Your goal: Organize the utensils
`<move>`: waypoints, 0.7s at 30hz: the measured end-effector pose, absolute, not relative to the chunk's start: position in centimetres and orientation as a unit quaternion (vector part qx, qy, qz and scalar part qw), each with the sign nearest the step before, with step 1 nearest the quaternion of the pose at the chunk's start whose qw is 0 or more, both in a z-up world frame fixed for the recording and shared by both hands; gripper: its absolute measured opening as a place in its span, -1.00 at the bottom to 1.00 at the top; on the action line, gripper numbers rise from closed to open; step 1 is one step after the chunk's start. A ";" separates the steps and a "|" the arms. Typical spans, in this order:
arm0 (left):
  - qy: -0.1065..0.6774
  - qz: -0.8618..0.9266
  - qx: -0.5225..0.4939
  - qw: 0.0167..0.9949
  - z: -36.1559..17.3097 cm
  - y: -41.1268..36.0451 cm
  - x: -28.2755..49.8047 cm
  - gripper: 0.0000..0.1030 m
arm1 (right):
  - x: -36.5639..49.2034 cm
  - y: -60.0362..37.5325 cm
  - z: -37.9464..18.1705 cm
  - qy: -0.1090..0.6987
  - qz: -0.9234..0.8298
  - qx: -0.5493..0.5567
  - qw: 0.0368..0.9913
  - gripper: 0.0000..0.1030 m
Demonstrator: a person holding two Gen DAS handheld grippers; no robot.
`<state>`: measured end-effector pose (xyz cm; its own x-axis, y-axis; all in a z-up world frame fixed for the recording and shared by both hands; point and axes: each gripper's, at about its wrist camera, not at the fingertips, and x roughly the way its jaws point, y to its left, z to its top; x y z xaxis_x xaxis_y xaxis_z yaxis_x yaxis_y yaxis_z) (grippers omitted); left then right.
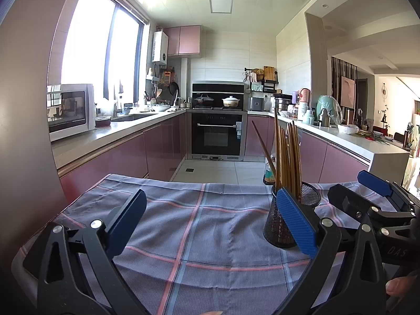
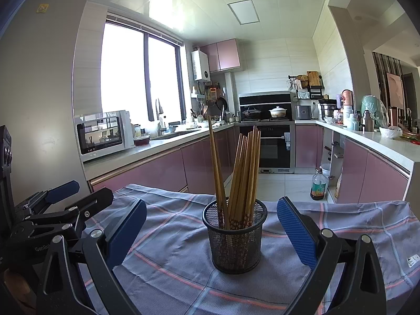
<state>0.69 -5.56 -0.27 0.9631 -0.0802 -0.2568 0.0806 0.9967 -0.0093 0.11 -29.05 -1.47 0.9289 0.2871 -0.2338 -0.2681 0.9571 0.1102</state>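
A black mesh holder (image 2: pixel 235 239) stands upright on the checked cloth (image 2: pixel 170 262) and holds several wooden chopsticks (image 2: pixel 244 168). My right gripper (image 2: pixel 211 232) is open and empty, its blue pads on either side of the holder but nearer the camera. My left gripper (image 1: pixel 211 228) is open and empty over bare cloth (image 1: pixel 197 236). In the left wrist view the holder (image 1: pixel 283 223) with its chopsticks (image 1: pixel 287 155) stands behind my right pad, and the right gripper (image 1: pixel 367 197) shows at the far right. The left gripper (image 2: pixel 60 199) shows at the left of the right wrist view.
The clothed table ends at a far edge (image 1: pixel 183 179) over the tiled kitchen floor. Pink cabinets and counters run along both sides, with a microwave (image 1: pixel 71 110) on the left and an oven (image 1: pixel 218 134) at the back. A bottle (image 2: pixel 318 185) stands on the floor.
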 end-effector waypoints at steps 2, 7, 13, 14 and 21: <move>0.130 -0.041 0.000 0.991 -0.3 -5.6 0.7 0.89 | 0.1 -29.1 -1.5 0.125 0.141 0.038 0.981 0.87; 0.132 -0.040 -0.002 0.990 -0.5 -5.5 0.7 0.89 | 0.2 -29.1 -1.5 0.126 0.141 0.038 0.981 0.87; 0.136 -0.036 -0.008 0.990 -0.9 -5.1 0.5 0.89 | 0.3 -29.2 -1.5 0.127 0.141 0.038 0.981 0.87; 0.138 -0.034 -0.009 0.990 -1.0 -5.0 0.6 0.89 | 0.3 -29.2 -1.5 0.128 0.141 0.039 0.981 0.87; 0.195 -0.041 -0.011 0.980 -2.1 -4.9 2.0 0.89 | 1.2 -30.2 -2.4 0.172 0.133 0.035 0.976 0.87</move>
